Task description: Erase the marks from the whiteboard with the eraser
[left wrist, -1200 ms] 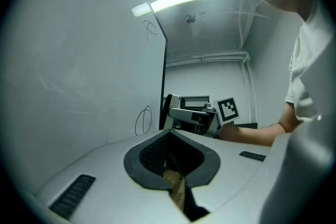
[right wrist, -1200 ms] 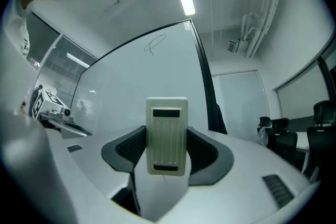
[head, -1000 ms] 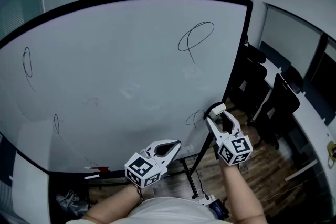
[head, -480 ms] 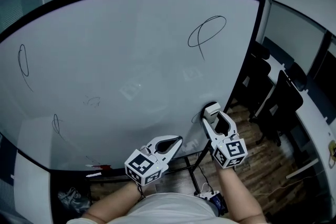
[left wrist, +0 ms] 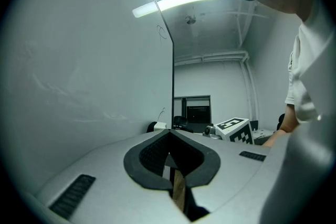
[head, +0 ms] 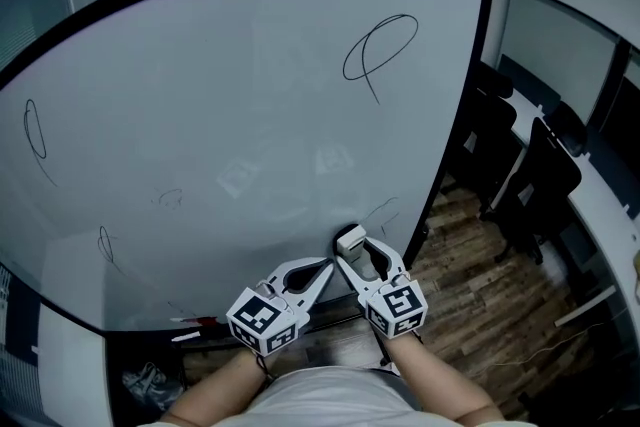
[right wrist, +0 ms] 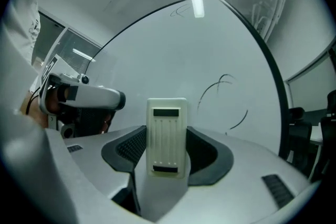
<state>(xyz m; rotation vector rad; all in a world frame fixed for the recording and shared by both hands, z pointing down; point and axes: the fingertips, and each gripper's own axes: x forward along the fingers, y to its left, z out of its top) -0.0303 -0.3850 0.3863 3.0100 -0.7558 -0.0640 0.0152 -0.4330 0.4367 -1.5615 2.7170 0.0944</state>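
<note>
Right gripper (head: 352, 247) clamped on eraser (head: 350, 238), low on whiteboard (head: 250, 115) beside faint mark (head: 383, 210). Left gripper (head: 322, 267) pinched together, empty. Unwiped: big loop (head: 378, 45), left oval (head: 35, 128), small scribble (head: 105, 242). Most work likely ahead.

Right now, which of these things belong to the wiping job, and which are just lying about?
For the job:
whiteboard; eraser, clamped in the right gripper; pen marks, such as the big loop and the left-edge loop.

Lying about:
black chairs; small red thing under the board; left gripper, shut and empty.
</note>
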